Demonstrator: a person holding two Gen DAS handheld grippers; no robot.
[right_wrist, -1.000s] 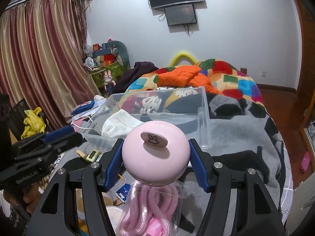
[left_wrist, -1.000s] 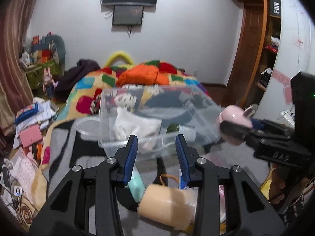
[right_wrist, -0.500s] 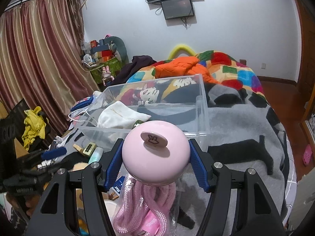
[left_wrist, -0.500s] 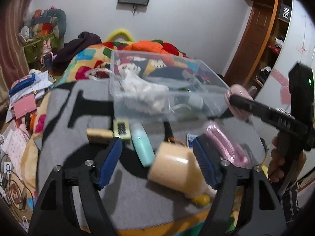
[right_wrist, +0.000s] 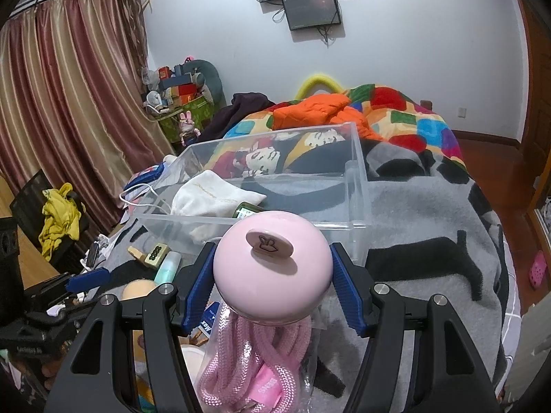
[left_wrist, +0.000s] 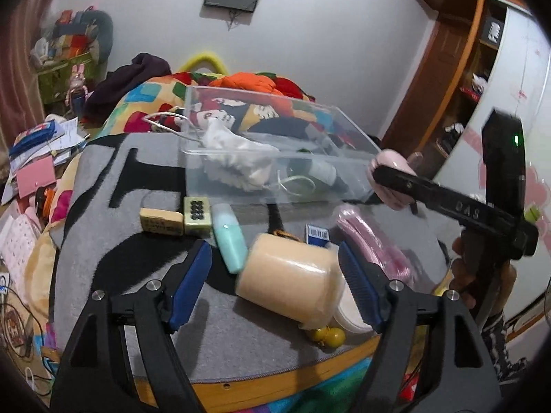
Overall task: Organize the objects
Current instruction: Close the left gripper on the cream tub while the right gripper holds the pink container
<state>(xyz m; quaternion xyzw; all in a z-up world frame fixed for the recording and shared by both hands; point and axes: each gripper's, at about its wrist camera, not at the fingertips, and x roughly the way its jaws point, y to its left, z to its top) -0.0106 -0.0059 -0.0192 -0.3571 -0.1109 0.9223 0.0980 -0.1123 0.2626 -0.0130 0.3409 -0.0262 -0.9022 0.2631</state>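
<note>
The right gripper (right_wrist: 272,292) is clamping a pink round case (right_wrist: 272,268) just before the clear bin (right_wrist: 358,179) – the left gripper (left_wrist: 275,285) is hanging with its 2 fingers apart, straddling a beige cup (left_wrist: 289,278) lying on the grey blanket (left_wrist: 220,344), pads not pressing.

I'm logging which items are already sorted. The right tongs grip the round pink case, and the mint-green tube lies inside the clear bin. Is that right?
Not quite. The right tongs do grip the round pink case, but the mint-green tube lies outside the clear bin, on the grey blanket in front of it. The left wrist view shows this.
</note>
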